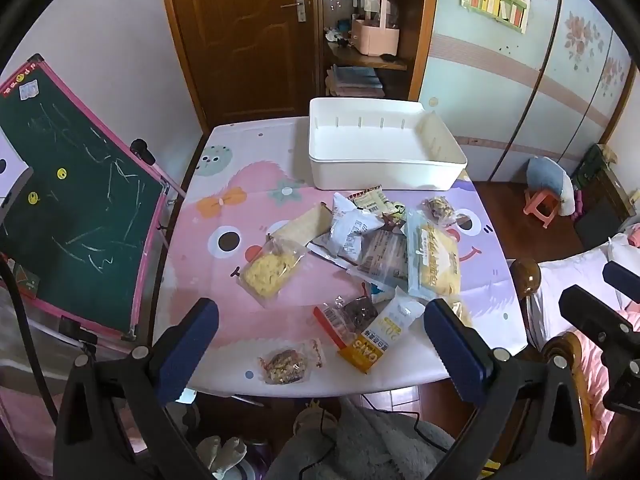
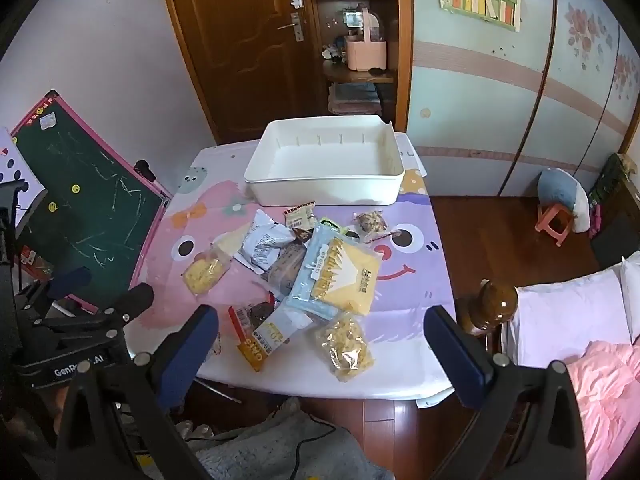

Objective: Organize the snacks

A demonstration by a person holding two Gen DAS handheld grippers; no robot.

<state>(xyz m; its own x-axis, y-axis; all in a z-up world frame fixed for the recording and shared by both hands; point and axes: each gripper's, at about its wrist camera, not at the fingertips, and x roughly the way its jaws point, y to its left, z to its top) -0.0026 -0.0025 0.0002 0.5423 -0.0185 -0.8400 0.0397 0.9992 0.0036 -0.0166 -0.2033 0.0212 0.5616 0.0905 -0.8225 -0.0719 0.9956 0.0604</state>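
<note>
White plastic forms the empty bin (image 1: pixel 384 152) that stands at the far edge of the table (image 1: pixel 248 152), and between it and the near edge the snacks are strewn in one loose heap on the cartoon cloth. Nothing has yet been placed in the bin, so the task is judged to be at its very start.

Both grippers are held above the near edge and pointed steeply down at the heap. The left gripper (image 1: pixel 320 336) is seen with its blue pads spread wide and nothing between them; the right gripper (image 2: pixel 320 336) is spread just as wide and is likewise empty.

The nearest packets are framed differently by each. Between the left pads, an orange oat bar (image 1: pixel 370 346) is seen lying slantwise, its long axis running from near-left to far-right, partly overlapped at its far end by a dark packet with a barcode (image 1: pixel 348 316). A small clear bag of nuts (image 1: pixel 286 364) lies just short of it and to the left, apart from the heap. Under the right gripper, a clear bag of yellow crisps (image 2: pixel 346 346) lies closest, with its long axis running roughly away from the fingers, and a large yellow and blue packet (image 2: pixel 340 276) lies beyond it, touching.

The bin lies straight ahead of both, well beyond the heap. The nut bag is judged the easier first pick for the left side, since nothing rests on it.
</note>
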